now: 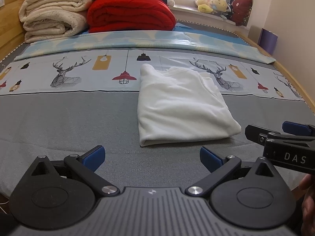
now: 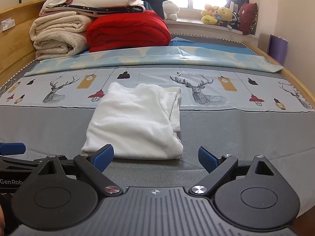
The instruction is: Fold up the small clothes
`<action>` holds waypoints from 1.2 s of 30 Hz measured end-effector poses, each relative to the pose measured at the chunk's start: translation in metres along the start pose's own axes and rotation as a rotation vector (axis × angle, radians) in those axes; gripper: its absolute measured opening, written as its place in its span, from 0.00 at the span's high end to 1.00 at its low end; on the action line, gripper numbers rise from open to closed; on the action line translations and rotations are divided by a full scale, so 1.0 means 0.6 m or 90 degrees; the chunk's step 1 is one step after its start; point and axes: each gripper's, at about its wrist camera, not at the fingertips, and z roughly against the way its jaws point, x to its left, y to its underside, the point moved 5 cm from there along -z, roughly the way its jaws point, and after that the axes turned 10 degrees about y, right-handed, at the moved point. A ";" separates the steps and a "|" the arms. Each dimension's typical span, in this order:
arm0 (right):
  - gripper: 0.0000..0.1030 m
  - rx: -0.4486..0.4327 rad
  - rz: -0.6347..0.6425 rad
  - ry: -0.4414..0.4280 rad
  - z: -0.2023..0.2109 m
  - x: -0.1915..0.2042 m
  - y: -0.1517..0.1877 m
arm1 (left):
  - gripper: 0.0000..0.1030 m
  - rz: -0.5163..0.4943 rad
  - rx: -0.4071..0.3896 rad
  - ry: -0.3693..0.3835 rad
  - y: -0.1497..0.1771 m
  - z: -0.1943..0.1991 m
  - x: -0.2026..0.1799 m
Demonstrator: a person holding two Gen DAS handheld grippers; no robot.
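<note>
A small white garment (image 1: pixel 181 106) lies folded into a neat rectangle on the grey part of the bed; it also shows in the right wrist view (image 2: pixel 135 122). My left gripper (image 1: pixel 152 158) is open and empty, just short of the garment's near edge. My right gripper (image 2: pixel 155 158) is open and empty, its left pad (image 2: pixel 104 156) close to the garment's near left corner. The right gripper also shows in the left wrist view (image 1: pixel 275 135) to the right of the garment. Part of the left gripper (image 2: pixel 11 149) shows at the left edge of the right wrist view.
A deer-print sheet (image 1: pixel 67 74) and a light blue folded blanket (image 1: pixel 118 41) lie beyond the garment. A red quilt (image 1: pixel 130 13) and cream blankets (image 1: pixel 53 17) are stacked at the headboard. Plush toys (image 1: pixel 212 4) sit on the windowsill. The wooden bed rail (image 1: pixel 291 78) runs along the right.
</note>
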 end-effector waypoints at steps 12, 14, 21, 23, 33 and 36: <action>0.10 0.001 -0.001 0.008 -0.003 0.002 0.001 | 0.01 -0.005 -0.005 0.012 0.000 0.000 0.000; 0.10 0.000 -0.002 0.009 -0.002 0.003 0.001 | 0.01 -0.006 -0.005 0.012 0.000 -0.001 0.000; 0.10 -0.001 -0.002 0.009 -0.001 0.002 0.002 | 0.01 -0.007 -0.005 0.012 0.000 -0.001 -0.001; 0.10 -0.001 -0.002 0.009 -0.001 0.002 0.002 | 0.01 -0.007 -0.005 0.012 0.000 -0.001 -0.001; 0.11 -0.001 -0.002 0.009 -0.001 0.002 0.002 | 0.01 -0.008 -0.005 0.012 0.000 -0.001 -0.002; 0.11 -0.001 -0.001 0.009 -0.001 0.002 0.002 | 0.01 -0.008 -0.005 0.012 0.000 -0.001 -0.002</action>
